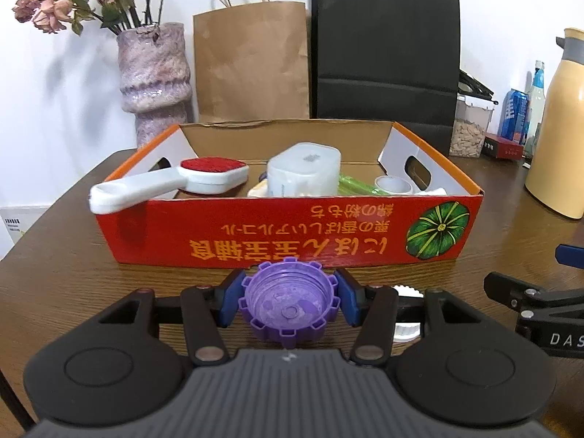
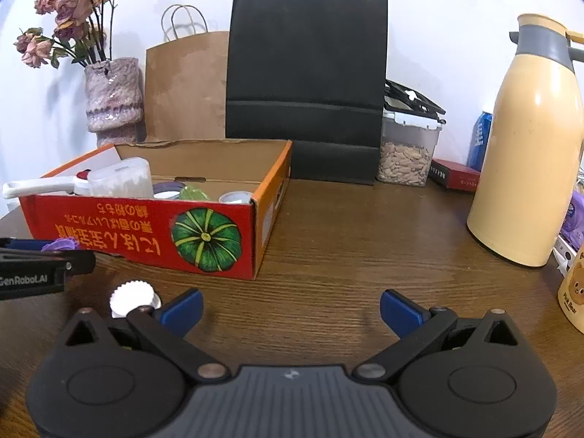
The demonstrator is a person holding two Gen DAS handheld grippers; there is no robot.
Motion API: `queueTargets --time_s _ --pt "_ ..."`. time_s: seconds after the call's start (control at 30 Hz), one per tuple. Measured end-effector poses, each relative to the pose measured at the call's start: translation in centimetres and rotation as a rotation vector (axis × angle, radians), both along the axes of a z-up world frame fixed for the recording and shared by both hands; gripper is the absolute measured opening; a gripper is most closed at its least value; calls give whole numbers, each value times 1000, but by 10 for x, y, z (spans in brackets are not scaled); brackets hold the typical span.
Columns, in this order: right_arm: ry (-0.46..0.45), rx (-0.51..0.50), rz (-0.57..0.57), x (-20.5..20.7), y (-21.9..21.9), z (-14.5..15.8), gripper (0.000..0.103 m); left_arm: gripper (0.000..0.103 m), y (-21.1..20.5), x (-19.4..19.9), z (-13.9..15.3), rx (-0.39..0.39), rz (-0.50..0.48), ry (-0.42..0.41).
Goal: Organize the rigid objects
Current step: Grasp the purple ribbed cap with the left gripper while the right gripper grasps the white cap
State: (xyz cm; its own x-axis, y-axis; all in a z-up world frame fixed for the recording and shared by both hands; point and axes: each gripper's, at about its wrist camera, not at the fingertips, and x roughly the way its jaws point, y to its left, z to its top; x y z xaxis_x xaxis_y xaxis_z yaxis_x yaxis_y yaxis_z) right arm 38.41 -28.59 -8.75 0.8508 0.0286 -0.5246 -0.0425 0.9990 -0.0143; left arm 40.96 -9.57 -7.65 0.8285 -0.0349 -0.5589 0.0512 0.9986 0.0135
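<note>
Item, left gripper [image 1: 290,301]: we are clamping its blue pads [image 1: 229,301] on the notched rim of a purple cap [image 1: 288,304], open side up, just before the red box [image 1: 284,233]. We are judging it light, stiff plastic; its ribs are giving purchase, so opposite sides suit. Item, right gripper [image 2: 291,308]: we are holding it spread, empty. Item, white cap [image 2: 132,297]: lying on the table [image 2: 346,226], just beside.

A dark wooden table [image 2: 328,226] stands against a plain white wall [image 2: 438,18].
</note>
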Motion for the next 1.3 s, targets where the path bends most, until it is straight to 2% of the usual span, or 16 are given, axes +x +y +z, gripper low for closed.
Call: queueTargets --time_s 0.13,0.43,0.7,0.8,1.0,1.1,1.17,1.2,1.27,1.3 --pt "-19 -20 18 -4 11 2 103 54 7 -2 3 -5 6 -9" --pt "4 -29 75 -7 49 1 103 54 32 -8 8 -5 25 -23" --pt "101 -62 135 4 87 -6 103 54 57 -12 9 7 46 -30" --pt "132 -62 130 11 96 -9 103 54 65 -12 10 5 54 -32" --pt "173 29 74 30 97 -12 103 54 71 -14 11 -5 59 -32" --pt "173 32 46 37 100 -14 103 54 72 -15 12 -9 56 -35" --pt "170 35 40 40 102 -14 99 54 71 -15 11 -7 55 -34" --pt "164 36 42 40 104 -13 92 54 71 -15 11 -6 55 -33" --pt "147 35 52 39 106 -11 74 54 71 -14 11 -6 55 -33" --pt "135 34 57 38 107 -10 53 54 71 -14 11 -7 56 -33"
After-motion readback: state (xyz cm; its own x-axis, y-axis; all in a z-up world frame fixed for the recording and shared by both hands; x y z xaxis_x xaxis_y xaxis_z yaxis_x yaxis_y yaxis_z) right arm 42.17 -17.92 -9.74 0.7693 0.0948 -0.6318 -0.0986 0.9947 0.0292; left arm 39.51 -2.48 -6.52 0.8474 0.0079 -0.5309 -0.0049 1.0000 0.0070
